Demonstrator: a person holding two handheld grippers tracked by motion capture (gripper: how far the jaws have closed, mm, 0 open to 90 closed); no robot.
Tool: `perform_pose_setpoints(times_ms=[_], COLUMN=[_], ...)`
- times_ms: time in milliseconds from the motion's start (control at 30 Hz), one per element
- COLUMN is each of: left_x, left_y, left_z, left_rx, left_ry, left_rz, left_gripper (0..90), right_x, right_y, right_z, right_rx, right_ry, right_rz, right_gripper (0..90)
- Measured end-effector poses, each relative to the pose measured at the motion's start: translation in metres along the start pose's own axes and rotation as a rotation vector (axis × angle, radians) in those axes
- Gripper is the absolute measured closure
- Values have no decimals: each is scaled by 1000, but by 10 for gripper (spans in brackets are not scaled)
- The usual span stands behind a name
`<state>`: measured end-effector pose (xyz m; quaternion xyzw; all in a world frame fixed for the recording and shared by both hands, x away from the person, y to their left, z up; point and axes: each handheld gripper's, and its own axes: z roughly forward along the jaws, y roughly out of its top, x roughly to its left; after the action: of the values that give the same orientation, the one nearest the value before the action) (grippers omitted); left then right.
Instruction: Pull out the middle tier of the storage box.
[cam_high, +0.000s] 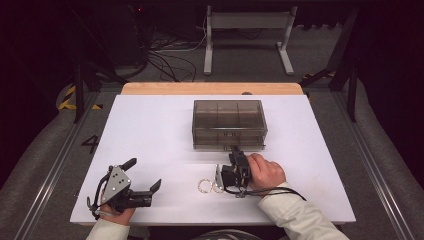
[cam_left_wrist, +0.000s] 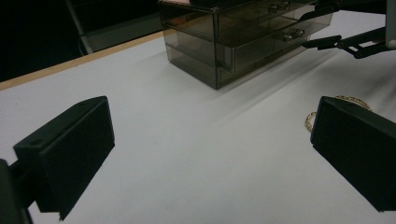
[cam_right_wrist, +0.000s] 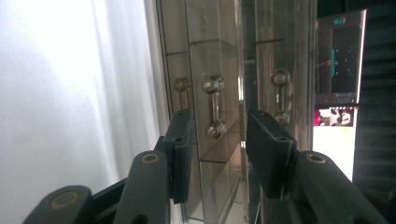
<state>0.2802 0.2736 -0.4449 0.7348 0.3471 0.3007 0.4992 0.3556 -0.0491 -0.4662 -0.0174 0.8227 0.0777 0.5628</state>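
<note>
A smoky see-through drawer box (cam_high: 227, 122) stands at the middle back of the white table (cam_high: 150, 130). My right gripper (cam_high: 233, 149) points at its front, low down. In the right gripper view the jaws (cam_right_wrist: 217, 149) stand either side of the lower drawer's small bar handle (cam_right_wrist: 213, 106), with gaps on both sides and the pads off it. My left gripper (cam_high: 143, 174) rests open near the front left edge with nothing between its fingers. Two thin gold rings (cam_high: 204, 186) lie on the table just left of the right hand, also seen past the left gripper's jaw (cam_left_wrist: 309, 120).
The drawer box (cam_left_wrist: 233, 42) has an upper drawer with its own handle (cam_right_wrist: 280, 79). A wooden strip (cam_high: 210, 88) runs behind the white top. A grey metal stand (cam_high: 247, 30) and cables sit on the floor beyond. Bare white table lies between the two grippers.
</note>
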Motion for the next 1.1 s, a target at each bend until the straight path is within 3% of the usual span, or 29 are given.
perform_pose_setpoints(times_ms=[300,333,367,467,533,567,600,633,667,700,800,833,967,1100], left_x=[0,0,0,0,0,0,0,0,0,0,0,0,0,0], left_y=[0,0,0,0,0,0,0,0,0,0,0,0,0,0], left_z=[0,0,0,0,0,0,0,0,0,0,0,0,0,1], left_rx=[0,0,1,-1,-3,-1,-1,-1,-1,1,0,-1,1,1], left_ry=[1,1,1,2,3,2,2,2,2,2,3,3,3,3], left_rz=[0,0,-2,-3,-4,-5,-5,-5,-5,-5,-5,-7,-6,-7], left_gripper=[5,5,5,5,5,5,5,5,5,5,5,5,5,5], right_x=[-6,-7,-7,-10,-12,-13,-13,-15,-15,-18,-19,-20,-21,-21], right_y=[-2,-2,-2,-3,-5,-7,-7,-9,-9,-12,-15,-18,-21,-22], right_z=[-10,-10,-12,-15,-19,-23,-23,-27,-27,-31,-34,-39,-45,-49], right_rx=[-58,-64,-72,-100,-127,-168,-168,-208,-208,-249,-289,-331,-388,-408], right_ry=[-29,-24,-2,-2,14,19,19,31,31,52,59,66,80,82], right_rz=[3,5,38,38,57,61,61,75,75,90,94,89,82,82], right_gripper=[551,526,498,463,425,391,391,368,368,337,309,296,286,276])
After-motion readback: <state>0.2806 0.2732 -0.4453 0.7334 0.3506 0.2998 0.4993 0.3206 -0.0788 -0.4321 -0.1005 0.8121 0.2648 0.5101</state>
